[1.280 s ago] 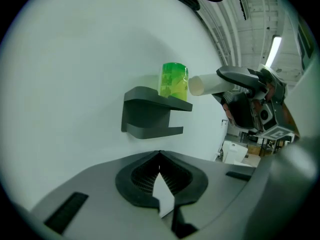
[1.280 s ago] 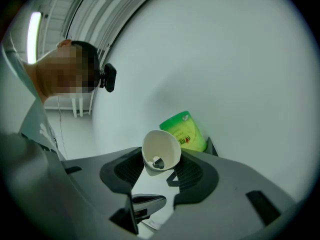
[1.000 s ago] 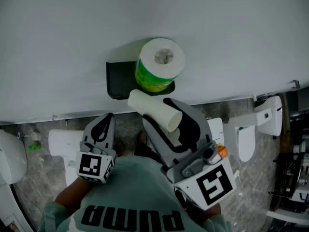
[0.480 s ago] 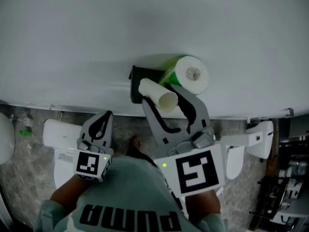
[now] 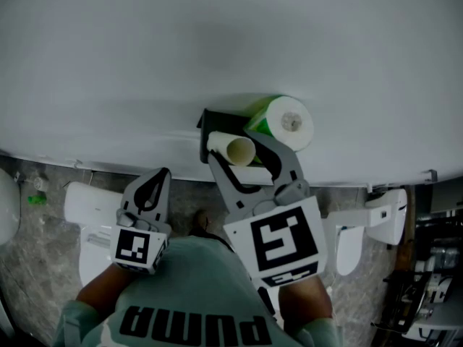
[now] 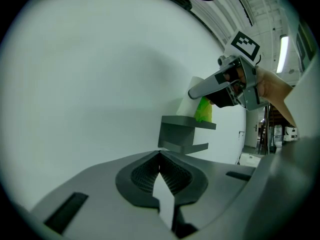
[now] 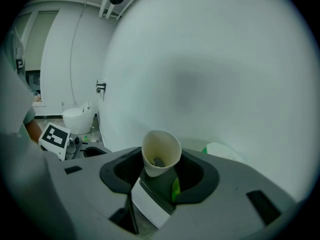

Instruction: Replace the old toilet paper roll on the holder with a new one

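The empty cardboard tube point(image 5: 233, 149) sits clamped in the right gripper point(image 5: 239, 152), angled down at the dark holder point(image 6: 182, 134), perhaps touching it. A green-wrapped roll point(image 5: 289, 121) rests atop the holder. The left gripper point(image 5: 155, 183), jaws together and empty, hangs lower left.

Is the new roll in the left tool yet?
No, the left tool is shut with nothing between its jaws, and the green-wrapped new roll sits on top of the holder.
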Demonstrator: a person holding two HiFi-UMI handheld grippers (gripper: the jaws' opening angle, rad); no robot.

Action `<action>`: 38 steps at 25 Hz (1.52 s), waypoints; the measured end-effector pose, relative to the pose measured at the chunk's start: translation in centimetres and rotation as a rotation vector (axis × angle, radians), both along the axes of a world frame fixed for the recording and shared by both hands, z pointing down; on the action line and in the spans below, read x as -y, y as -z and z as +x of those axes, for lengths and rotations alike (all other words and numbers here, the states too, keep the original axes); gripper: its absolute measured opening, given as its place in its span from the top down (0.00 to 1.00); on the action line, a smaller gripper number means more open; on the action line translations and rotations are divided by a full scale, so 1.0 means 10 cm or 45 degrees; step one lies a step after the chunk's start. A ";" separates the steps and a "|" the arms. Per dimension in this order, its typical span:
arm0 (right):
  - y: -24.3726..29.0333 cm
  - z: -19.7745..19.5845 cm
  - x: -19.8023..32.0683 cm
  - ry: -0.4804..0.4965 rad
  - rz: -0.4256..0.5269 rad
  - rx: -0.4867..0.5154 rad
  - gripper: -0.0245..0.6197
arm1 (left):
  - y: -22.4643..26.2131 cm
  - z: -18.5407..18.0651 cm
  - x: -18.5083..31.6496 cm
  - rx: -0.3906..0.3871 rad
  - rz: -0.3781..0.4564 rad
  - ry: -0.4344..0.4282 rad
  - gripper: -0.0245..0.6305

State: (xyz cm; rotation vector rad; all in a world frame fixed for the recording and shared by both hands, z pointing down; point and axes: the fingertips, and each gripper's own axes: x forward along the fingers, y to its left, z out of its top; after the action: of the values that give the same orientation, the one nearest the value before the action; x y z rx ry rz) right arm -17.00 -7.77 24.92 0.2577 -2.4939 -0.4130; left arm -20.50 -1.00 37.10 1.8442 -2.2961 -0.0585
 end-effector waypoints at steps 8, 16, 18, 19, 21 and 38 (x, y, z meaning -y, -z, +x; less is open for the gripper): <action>0.02 -0.07 0.01 -0.027 -0.007 -0.004 0.67 | 0.14 -0.03 0.04 0.007 0.029 0.011 0.96; 0.02 -0.12 0.11 -0.223 -0.013 0.246 0.67 | 0.14 -0.07 0.04 0.017 0.024 -0.001 0.96; 0.02 -0.14 0.15 -0.273 -0.011 0.318 0.67 | 0.13 -0.07 0.05 0.025 0.023 -0.011 0.96; 0.02 -0.14 0.17 -0.299 -0.011 0.360 0.67 | 0.13 -0.07 0.06 0.030 0.020 -0.016 0.96; 0.03 -0.15 0.19 -0.354 -0.025 0.449 0.67 | 0.13 -0.06 0.06 0.032 0.017 -0.025 0.96; -0.26 0.01 0.23 -0.502 -0.254 0.575 0.67 | 0.18 0.07 0.10 0.075 -0.010 -0.091 0.96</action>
State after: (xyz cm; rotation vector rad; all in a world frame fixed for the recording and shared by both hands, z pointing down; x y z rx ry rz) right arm -16.94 -10.10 27.49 0.8199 -2.7972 0.0687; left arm -19.78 -2.00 35.33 1.9468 -2.2626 0.0155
